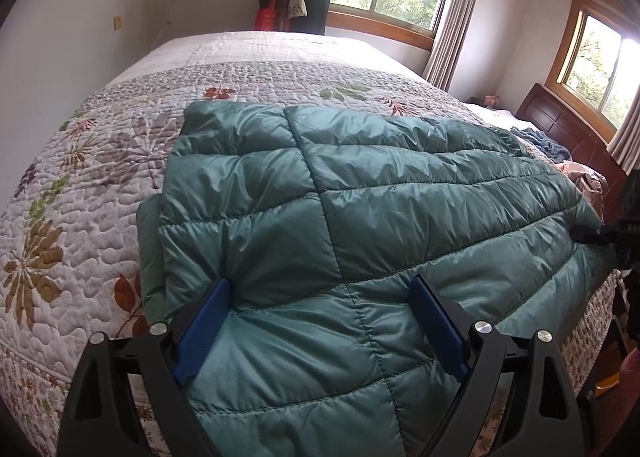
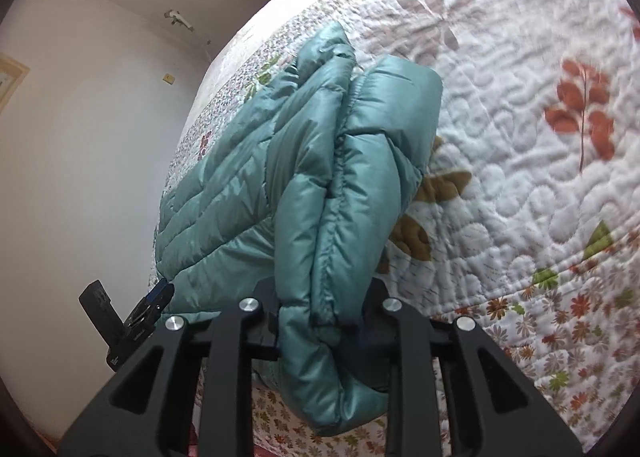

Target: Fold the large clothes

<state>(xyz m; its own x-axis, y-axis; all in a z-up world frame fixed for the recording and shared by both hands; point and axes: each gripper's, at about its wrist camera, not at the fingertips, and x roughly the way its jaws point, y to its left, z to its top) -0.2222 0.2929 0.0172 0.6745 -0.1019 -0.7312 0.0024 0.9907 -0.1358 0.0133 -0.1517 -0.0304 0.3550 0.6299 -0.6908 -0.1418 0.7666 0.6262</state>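
The blue fingers (image 1: pixel 218 321) of the left gripper (image 1: pixel 320 321) are spread wide over the near hem of the jacket (image 1: pixel 360 197), nothing being gripped between them. The right gripper (image 2: pixel 320 309) is closed on a thick bunched fold of the jacket (image 2: pixel 312 177) at its end. The green quilted jacket is laid across the near edge of the bed (image 1: pixel 100 177), partly overhanging it. It is judged light, puffy and slippery, so layers may be expected to slide apart. Hold is best taken at stitched seams or hems, where the filling is thinner and both layers can be pinched together
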